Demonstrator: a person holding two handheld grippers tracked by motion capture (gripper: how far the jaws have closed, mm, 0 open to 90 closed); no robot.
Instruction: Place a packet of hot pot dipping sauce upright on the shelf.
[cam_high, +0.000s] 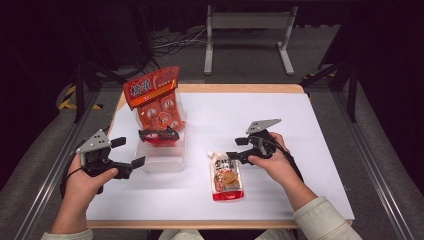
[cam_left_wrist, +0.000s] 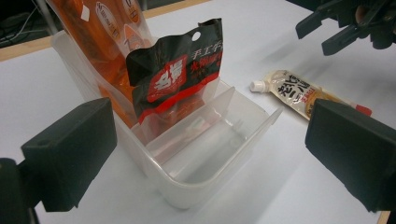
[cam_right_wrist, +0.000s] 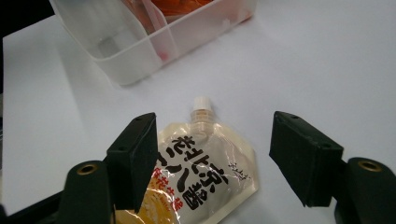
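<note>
— Where's the pouch you're after?

— The spouted sauce pouch (cam_high: 226, 176) lies flat on the white table (cam_high: 300, 130), white cap toward the far side, red band at the end nearest me. It sits just to the right of the clear plastic bin (cam_high: 165, 162), apart from it. From my right gripper view the cap (cam_right_wrist: 202, 106) points at the bin's near corner.

— Your right tongs?

— Right gripper (cam_high: 235, 156) hangs over the pouch's top end, jaws spread wide, one on each side of the pouch's upper half. Pads not pressing on it; nothing gripped.

— And the left?

— Left gripper (cam_high: 131, 155) sits at the bin's left side, jaws also wide apart, nothing between the pads. In the left gripper view the bin's near corner falls between the two jaws but farther off.

— What's in the bin?

— It has dividers across it. The far section holds a tall orange snack bag (cam_high: 156, 97) standing upright, leaning slightly back, its top well above the rim. In front of it a smaller black-and-red packet (cam_left_wrist: 180, 77) stands, also poking above the rim. I count two slots nearest me (cam_left_wrist: 205, 149), with bare clear plastic at the bottom.

— Touching each other, the two packs?

— The black one rests against the orange one, as far as I can tell.
</note>
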